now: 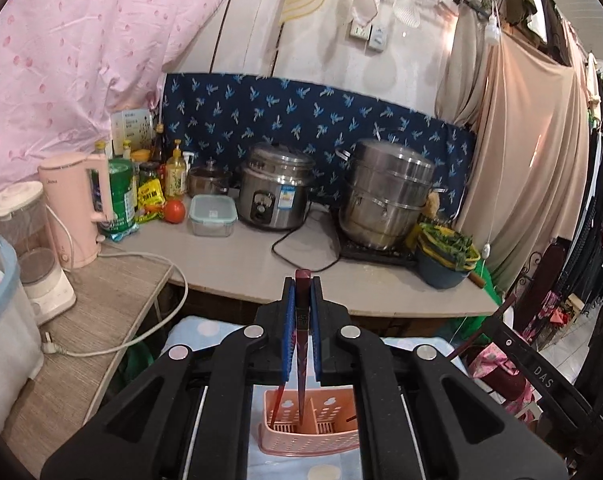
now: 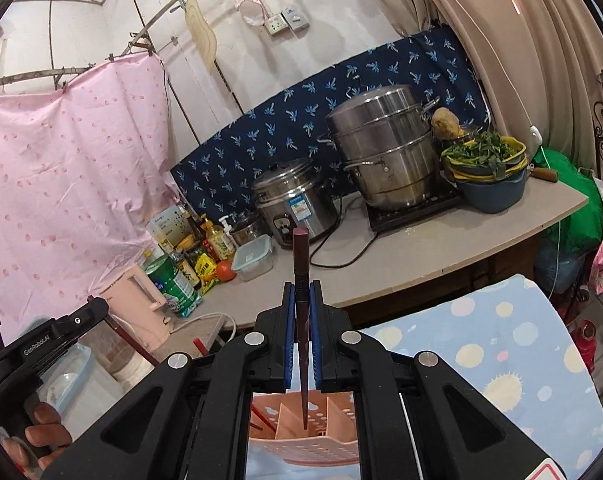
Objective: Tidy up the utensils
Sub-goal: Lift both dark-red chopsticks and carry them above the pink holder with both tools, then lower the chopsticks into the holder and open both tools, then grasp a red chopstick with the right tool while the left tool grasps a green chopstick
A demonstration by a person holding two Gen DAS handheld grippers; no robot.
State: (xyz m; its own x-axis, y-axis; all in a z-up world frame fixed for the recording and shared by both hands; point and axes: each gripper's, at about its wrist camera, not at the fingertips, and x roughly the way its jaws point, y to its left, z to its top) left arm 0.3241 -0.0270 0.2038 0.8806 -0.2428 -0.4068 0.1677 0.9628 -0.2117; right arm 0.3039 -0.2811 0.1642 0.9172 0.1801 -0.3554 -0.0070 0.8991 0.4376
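Note:
My left gripper (image 1: pixel 302 284) is shut on a dark red chopstick (image 1: pixel 302 344) that runs upright between its blue pads, tip down over a pink perforated utensil holder (image 1: pixel 310 430). Another red chopstick (image 1: pixel 277 404) leans in the holder's left compartment. My right gripper (image 2: pixel 302 288) is likewise shut on a dark red chopstick (image 2: pixel 301 320), whose lower tip hangs above the same pink holder (image 2: pixel 301 420), which has dividers inside. Red chopsticks (image 2: pixel 261 420) lean in its left part. The left gripper's body (image 2: pixel 45 344), held by a hand (image 2: pixel 41 436), shows at the right wrist view's lower left.
The holder stands on a blue dotted cloth (image 2: pixel 501 344). Beyond is a counter (image 1: pixel 237 264) with a rice cooker (image 1: pixel 275 190), a steel steamer pot (image 1: pixel 385 194), a bowl of greens (image 1: pixel 447 252), a pink kettle (image 1: pixel 77 204), bottles, a tomato and a lidded box (image 1: pixel 212 215).

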